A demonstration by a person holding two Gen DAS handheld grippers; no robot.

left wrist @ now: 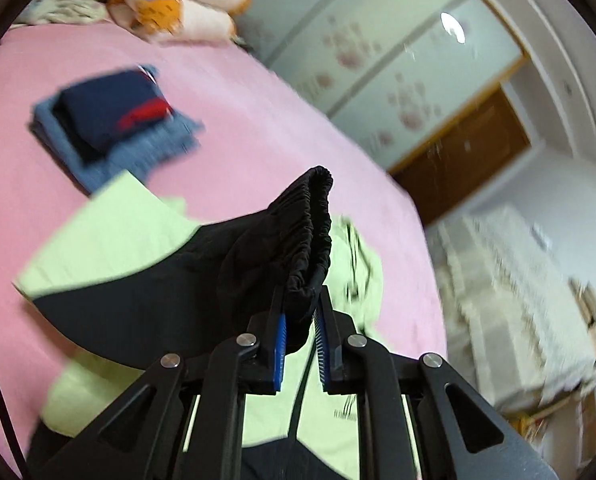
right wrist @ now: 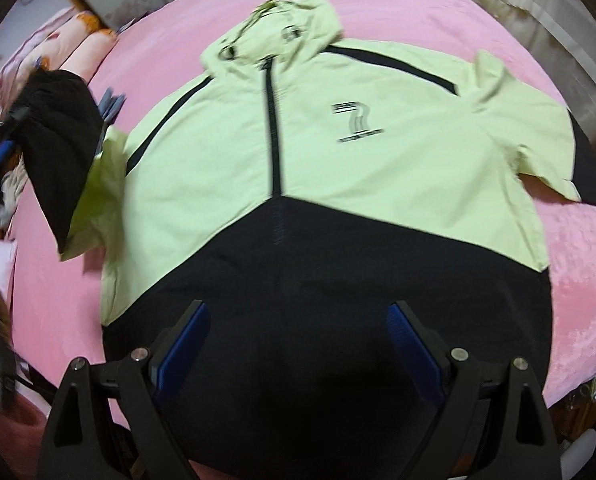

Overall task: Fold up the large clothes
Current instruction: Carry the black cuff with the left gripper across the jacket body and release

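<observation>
Pinching the jacket's black elastic sleeve cuff (left wrist: 312, 236), the left gripper (left wrist: 301, 312) holds it lifted above the pink bed (left wrist: 258, 128); the right gripper (right wrist: 298, 344) hangs wide open, empty, over the jacket (right wrist: 298, 152) spread mid-bed. Slippery fabric could slide free, spoiling the fold.

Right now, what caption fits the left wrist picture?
Left gripper pinching the jacket's black cuff above the pink bed.

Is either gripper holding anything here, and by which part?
Left gripper pinches the jacket's black elastic sleeve cuff. Right gripper is open, holding nothing.
</observation>
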